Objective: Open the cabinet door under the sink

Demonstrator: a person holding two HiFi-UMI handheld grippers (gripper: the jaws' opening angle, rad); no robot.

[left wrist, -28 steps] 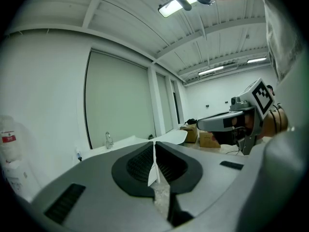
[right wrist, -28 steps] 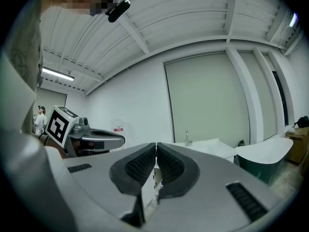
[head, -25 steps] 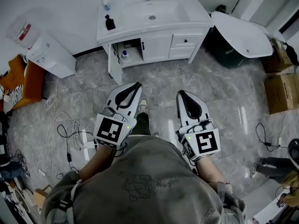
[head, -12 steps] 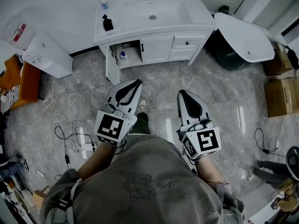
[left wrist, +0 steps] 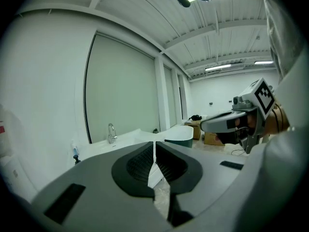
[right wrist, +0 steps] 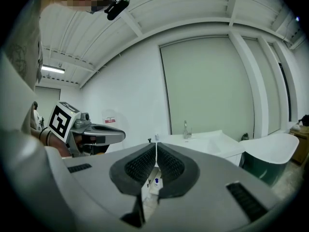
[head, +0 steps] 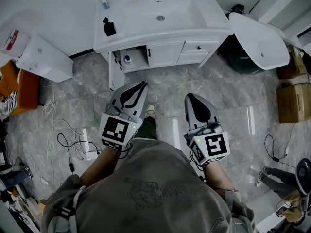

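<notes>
The white sink cabinet point(head: 160, 13) stands at the top of the head view. Its left door point(head: 112, 72) is swung open, showing a shelf with a small bottle point(head: 128, 59); the middle door point(head: 165, 52) is closed. Both grippers hang in front of the person's chest, well short of the cabinet. My left gripper point(head: 141, 85) is shut with nothing in it, and my right gripper point(head: 190, 97) is shut and empty too. In the left gripper view the shut jaws point(left wrist: 155, 144) point at the basin and faucet point(left wrist: 111, 132). The right gripper point(right wrist: 156, 144) also faces the faucet point(right wrist: 185, 128).
A white bathtub point(head: 257, 35) stands right of the cabinet, with cardboard boxes point(head: 294, 98) beyond it. A white appliance point(head: 41, 57) sits at the left wall. Cables point(head: 68, 135) trail over the grey tiled floor at the left. A black bottle point(head: 109, 27) is on the counter.
The person and both grippers have moved forward toward the cabinet, which now looks nearer. Both grippers' jaws stayed shut.
</notes>
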